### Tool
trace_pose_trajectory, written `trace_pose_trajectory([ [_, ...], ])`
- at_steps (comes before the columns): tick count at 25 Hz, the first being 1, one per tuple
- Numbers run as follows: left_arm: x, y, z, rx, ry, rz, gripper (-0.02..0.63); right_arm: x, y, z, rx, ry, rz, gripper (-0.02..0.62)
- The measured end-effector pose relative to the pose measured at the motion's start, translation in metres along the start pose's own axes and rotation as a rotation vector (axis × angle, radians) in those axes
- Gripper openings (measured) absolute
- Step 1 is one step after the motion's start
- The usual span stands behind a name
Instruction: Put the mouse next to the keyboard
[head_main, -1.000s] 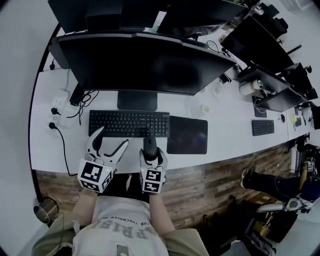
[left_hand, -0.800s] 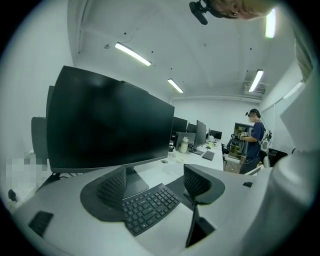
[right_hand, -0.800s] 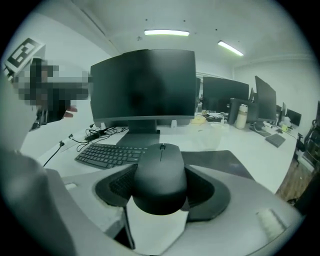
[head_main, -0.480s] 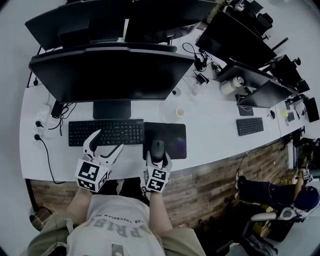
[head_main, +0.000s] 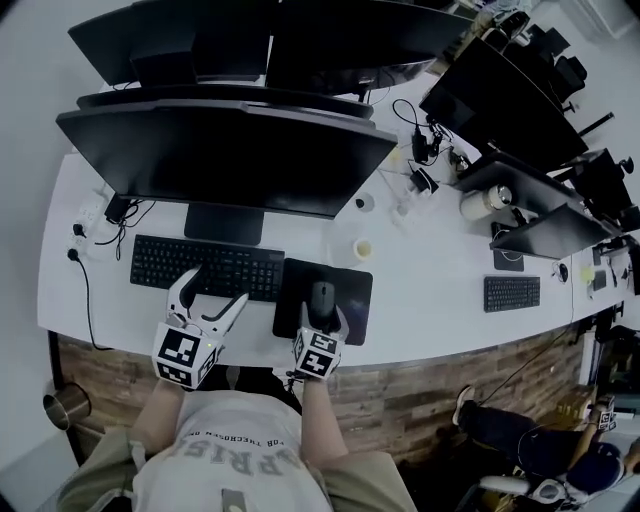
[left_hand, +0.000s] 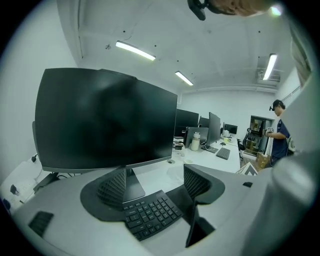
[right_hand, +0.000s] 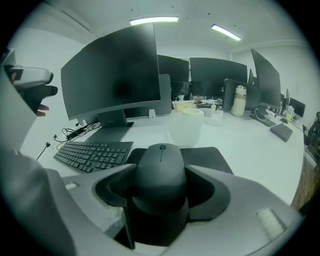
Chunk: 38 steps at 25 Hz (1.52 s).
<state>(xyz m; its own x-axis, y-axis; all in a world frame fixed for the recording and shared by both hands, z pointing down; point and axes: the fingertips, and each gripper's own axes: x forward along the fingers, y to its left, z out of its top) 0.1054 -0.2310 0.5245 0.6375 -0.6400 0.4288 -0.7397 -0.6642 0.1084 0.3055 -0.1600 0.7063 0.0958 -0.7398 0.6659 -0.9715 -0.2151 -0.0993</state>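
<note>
Bench: white top that carries the keyboard.
Monitor: 1 wide dark screen, standing directly behind the keyboard.
Mouse pad: dark, lying just beside the keyboard's right end.
Left gripper: above the keyboard's front right part, with its 2 jaws spread apart and nothing between them.
Right gripper: right of the keyboard, over the mouse pad, with its 2 jaws clamped on the mouse.
Mouse: black, near the keyboard's right end, over the pad's middle. Contact with the pad cannot be told.
</note>
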Motion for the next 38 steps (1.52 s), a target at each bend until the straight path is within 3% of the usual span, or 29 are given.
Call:
trace_pose_trajectory([
  [11, 0.01, 0.012, -0.007, -0.034, 0.026, 0.116, 0.342, 0.05, -0.012, -0.01, -0.035, 0.105, 0.041, 0.295],
  [23, 0.012, 0.016, -0.011, -0.034, 0.045, 0.1, 0.342, 0.056, -0.01, -0.01, -0.026, 0.118, 0.039, 0.302],
  [29, 0.006, 0.013, -0.001, -0.013, 0.024, 0.052, 0.342, 0.028, -0.008, 0.023, -0.054, -0.013, 0.014, 0.302],
  [38, -0.003, -0.007, 0.024, 0.041, -0.051, -0.054, 0.342, -0.069, 0.009, 0.11, 0.03, -0.374, 0.068, 0.302],
])
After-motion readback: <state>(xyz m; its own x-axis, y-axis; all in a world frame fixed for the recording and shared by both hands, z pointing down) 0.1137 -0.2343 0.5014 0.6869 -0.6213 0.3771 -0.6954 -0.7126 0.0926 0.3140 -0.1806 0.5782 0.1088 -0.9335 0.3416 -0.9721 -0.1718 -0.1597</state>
